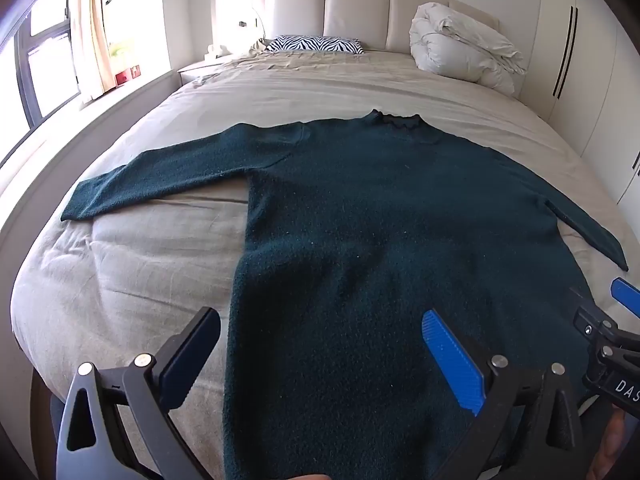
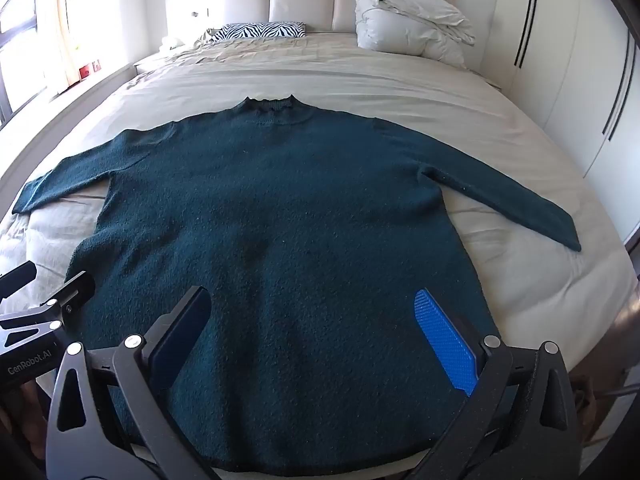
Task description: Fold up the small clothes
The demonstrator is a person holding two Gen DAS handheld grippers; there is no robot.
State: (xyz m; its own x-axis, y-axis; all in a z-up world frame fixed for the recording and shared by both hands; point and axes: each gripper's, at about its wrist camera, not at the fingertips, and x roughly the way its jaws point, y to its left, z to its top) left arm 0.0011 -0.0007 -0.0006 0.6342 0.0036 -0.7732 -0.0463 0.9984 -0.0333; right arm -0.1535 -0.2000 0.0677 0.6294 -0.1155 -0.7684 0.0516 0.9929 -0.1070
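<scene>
A dark teal knitted sweater [image 1: 380,220] [image 2: 272,216] lies flat on the bed, collar toward the headboard and both sleeves spread out to the sides. My left gripper [image 1: 320,322] hovers open above the sweater's near left edge, nothing between its fingers. My right gripper [image 2: 312,300] hangs open over the lower middle of the sweater near the hem, also holding nothing. The right gripper's blue pad [image 1: 626,294] shows at the right edge of the left wrist view. The left gripper's black fingers [image 2: 76,292] show at the left edge of the right wrist view.
The bed [image 1: 160,264] [image 2: 520,280] has a beige cover. A zebra-striped pillow [image 1: 316,45] [image 2: 260,31] and a bunched white duvet [image 1: 464,46] [image 2: 412,24] lie by the padded headboard. A window with a curtain [image 1: 92,28] is on the left, white wardrobes [image 2: 568,72] on the right.
</scene>
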